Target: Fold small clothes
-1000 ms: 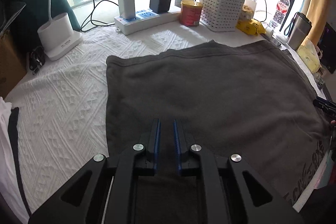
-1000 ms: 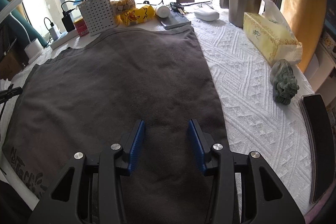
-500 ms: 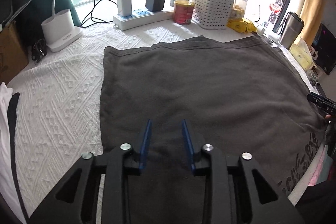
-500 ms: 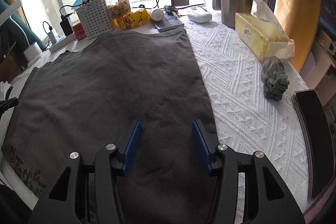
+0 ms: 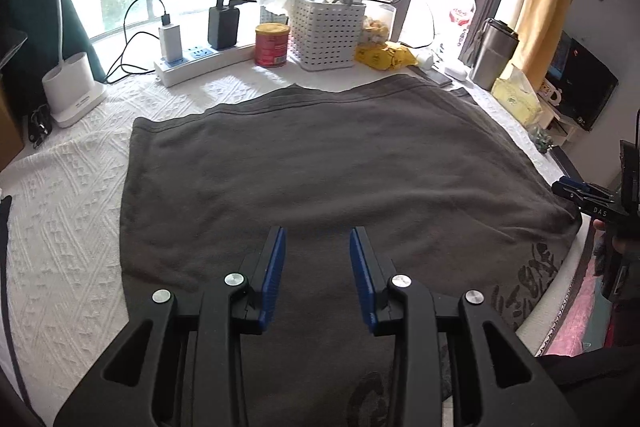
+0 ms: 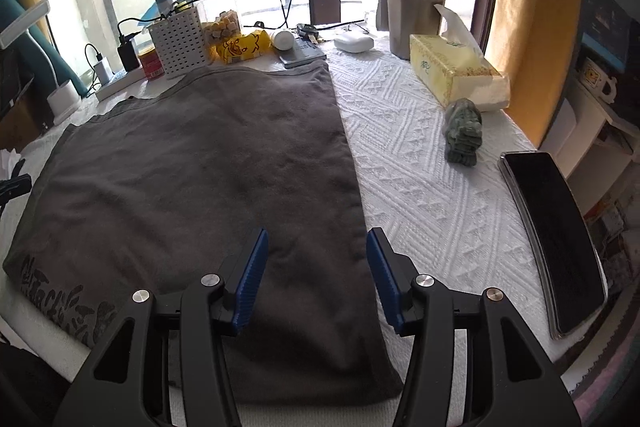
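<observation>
Dark grey garment (image 5: pixel 320 167) spread flat across the white textured tablecloth (image 5: pixel 60 219), filling the middle of the table, with printed lettering (image 6: pixel 60 291) along its near edge. Left gripper (image 5: pixel 317 247) hangs above the cloth, jaws parted, nothing between them. Right gripper (image 6: pixel 316 251) spreads wider over the garment's right edge, also empty. At twelve o'clock in the left view, bright windows, a white perforated basket (image 5: pixel 326 31), a red tin (image 5: pixel 272 45) and a power strip (image 5: pixel 192 61). At two o'clock in the right view sit a tissue box (image 6: pixel 452 75) and a steel tumbler (image 6: pixel 414 3); a dark phone (image 6: pixel 554 239) lies at three.
</observation>
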The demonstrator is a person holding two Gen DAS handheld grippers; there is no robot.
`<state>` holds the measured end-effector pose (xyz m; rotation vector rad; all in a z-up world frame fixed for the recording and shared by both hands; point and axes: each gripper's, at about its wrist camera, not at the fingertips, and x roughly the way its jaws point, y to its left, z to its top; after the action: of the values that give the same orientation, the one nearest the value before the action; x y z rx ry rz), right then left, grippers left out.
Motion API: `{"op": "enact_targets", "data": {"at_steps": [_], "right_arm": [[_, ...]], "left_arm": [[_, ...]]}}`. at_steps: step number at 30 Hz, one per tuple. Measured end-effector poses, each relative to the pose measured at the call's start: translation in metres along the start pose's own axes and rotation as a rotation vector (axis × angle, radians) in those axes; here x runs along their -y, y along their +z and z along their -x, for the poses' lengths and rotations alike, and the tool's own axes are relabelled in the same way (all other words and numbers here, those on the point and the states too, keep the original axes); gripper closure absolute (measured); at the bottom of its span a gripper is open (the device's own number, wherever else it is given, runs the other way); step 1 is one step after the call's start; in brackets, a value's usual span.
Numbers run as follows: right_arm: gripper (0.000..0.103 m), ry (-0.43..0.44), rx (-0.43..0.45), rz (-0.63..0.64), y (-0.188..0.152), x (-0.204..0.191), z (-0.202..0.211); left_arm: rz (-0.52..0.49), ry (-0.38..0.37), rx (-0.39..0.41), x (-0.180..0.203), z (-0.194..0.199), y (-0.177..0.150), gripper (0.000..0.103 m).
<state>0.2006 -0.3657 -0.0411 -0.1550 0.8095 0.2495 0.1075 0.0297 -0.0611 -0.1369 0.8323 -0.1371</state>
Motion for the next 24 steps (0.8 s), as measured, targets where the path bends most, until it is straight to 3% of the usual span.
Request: {"op": "enact_targets", "data": {"at_steps": [10, 11, 14, 15, 24], "right_arm": [[0.049, 0.028, -0.002, -0.066, -0.045, 0.003, 0.033], [0.047, 0.031, -0.002, -0.077, -0.05, 0.003, 0.036], [0.021, 0.038, -0.001, -0.11, -0.063, 0.002, 0.044], [0.019, 0.045, -0.003, -0.115, -0.065, 0.001, 0.046], [0.019, 0.125, -0.056, -0.087, -0.069, -0.014, 0.051]], "left_arm": [[-0.058, -0.074, 0.019, 0.032, 0.013, -0.009, 0.068], [-0.063, -0.075, 0.018, 0.033, 0.014, -0.011, 0.068], [-0.068, -0.081, 0.015, 0.037, 0.015, -0.015, 0.068], [-0.067, -0.085, 0.015, 0.038, 0.015, -0.017, 0.068], [-0.031, -0.088, 0.016, 0.033, 0.019, -0.029, 0.067]]}}
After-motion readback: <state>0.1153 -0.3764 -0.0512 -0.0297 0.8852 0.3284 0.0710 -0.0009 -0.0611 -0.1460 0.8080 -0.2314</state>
